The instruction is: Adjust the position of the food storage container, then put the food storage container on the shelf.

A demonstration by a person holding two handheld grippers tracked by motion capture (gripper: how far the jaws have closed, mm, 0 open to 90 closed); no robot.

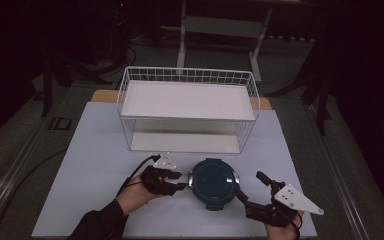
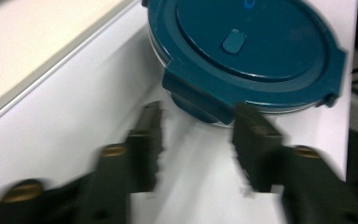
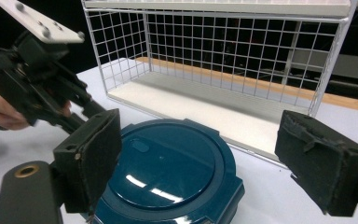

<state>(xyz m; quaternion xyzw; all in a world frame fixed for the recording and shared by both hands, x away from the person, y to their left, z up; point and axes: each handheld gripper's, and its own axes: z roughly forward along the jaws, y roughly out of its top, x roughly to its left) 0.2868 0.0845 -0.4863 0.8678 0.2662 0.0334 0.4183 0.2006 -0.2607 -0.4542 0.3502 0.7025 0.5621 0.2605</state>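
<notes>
Darkness surrounds the pale desk (image 1: 100, 150), which carries a white wire shelf rack (image 1: 187, 107) toward its far edge and a round dark-teal lidded container (image 1: 213, 181) on the near side, just in front of the rack's lower shelf. Sitting flat on the desk, the container has its lid on, with latch tabs around the rim and a small oval button on top. To the container's left, the left claw (image 1: 181, 181) points at it, held by the person's left hand (image 1: 136, 196); in the left gripper view its two black jaws stand apart, blurred, with one of the lid's latch tabs (image 2: 198, 100) just ahead of the gap and nothing pinched between the pads. On the container's right, the right claw (image 1: 247, 187) is angled toward its near right rim; in the right gripper view its jaws are spread wide, the left pad (image 3: 91, 156) in front of the lid's edge and the other well off to the side, gripping nothing.
</notes>
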